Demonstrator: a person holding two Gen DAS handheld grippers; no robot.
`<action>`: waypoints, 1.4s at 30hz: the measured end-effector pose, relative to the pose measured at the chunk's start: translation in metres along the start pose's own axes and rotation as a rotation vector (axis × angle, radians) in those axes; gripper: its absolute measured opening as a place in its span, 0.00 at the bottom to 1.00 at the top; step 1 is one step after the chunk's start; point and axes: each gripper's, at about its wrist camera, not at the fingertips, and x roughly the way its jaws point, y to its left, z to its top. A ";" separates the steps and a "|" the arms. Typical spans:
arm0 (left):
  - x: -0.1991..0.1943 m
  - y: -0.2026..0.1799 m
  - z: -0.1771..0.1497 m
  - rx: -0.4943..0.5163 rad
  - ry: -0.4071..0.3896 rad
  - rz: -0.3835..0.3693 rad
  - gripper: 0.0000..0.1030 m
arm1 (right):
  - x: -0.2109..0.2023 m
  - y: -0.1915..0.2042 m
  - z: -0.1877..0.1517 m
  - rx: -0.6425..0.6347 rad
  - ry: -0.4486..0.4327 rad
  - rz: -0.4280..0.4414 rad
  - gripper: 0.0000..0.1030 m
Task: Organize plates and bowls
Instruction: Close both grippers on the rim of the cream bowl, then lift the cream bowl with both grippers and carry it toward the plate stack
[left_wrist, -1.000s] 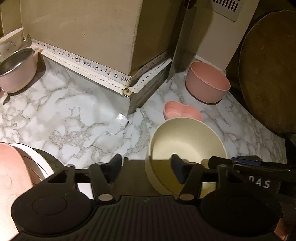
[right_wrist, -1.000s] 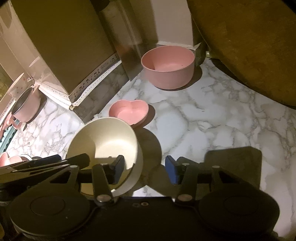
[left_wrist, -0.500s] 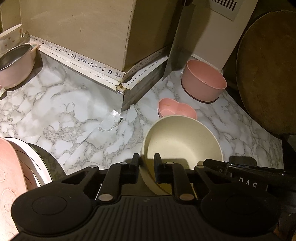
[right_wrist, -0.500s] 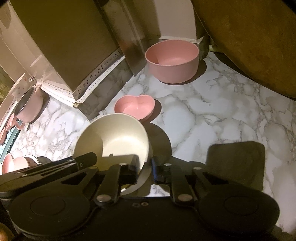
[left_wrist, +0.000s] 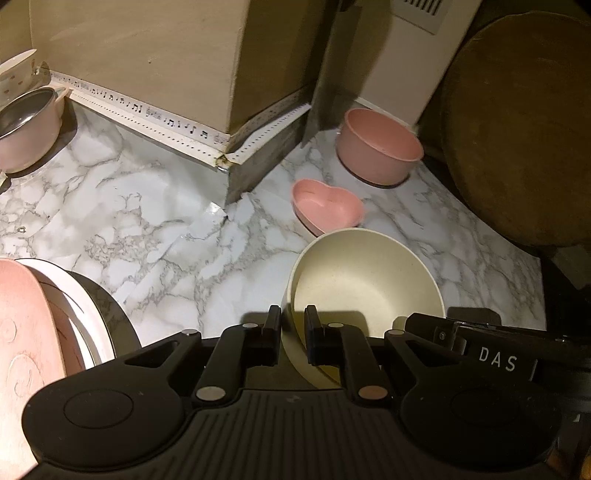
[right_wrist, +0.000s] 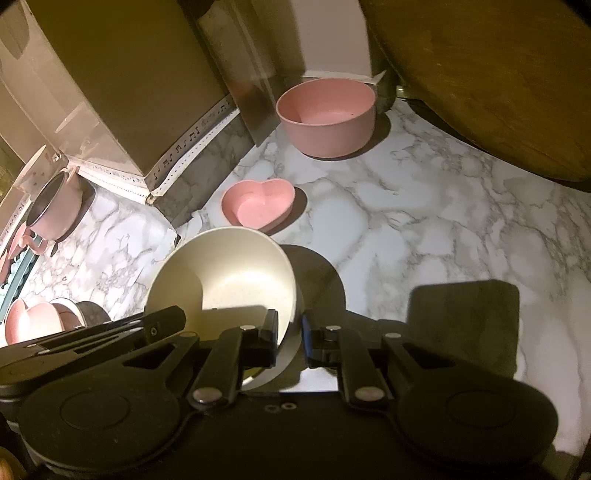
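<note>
**Two grips on one cream bowl**

Left hand-held gripper (left_wrist: 291, 325) and right hand-held gripper (right_wrist: 290, 328) had just closed, each pinching an opposite rim of the cream bowl (left_wrist: 364, 284), likely for a level lift. Beyond: heart dish (left_wrist: 327, 206), pink bowl (left_wrist: 378, 147), marble surface (left_wrist: 147, 221).

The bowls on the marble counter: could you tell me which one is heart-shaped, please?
The small pink heart-shaped bowl, lying between the cream bowl pinched by both grippers and the deeper round pink bowl behind it; those two have round rims.

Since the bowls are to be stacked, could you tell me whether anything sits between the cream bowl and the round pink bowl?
Yes: the heart-shaped pink dish sits on the marble counter between the cream bowl and the round pink bowl.
</note>
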 end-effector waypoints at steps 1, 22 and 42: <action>-0.003 -0.001 -0.002 0.005 0.002 -0.007 0.12 | -0.004 -0.001 -0.002 0.005 -0.002 0.001 0.11; -0.026 -0.022 -0.058 0.113 0.095 -0.071 0.12 | -0.052 -0.021 -0.061 0.103 -0.020 -0.022 0.11; -0.028 -0.030 -0.075 0.155 0.134 -0.096 0.12 | -0.052 -0.037 -0.091 0.162 0.014 -0.036 0.10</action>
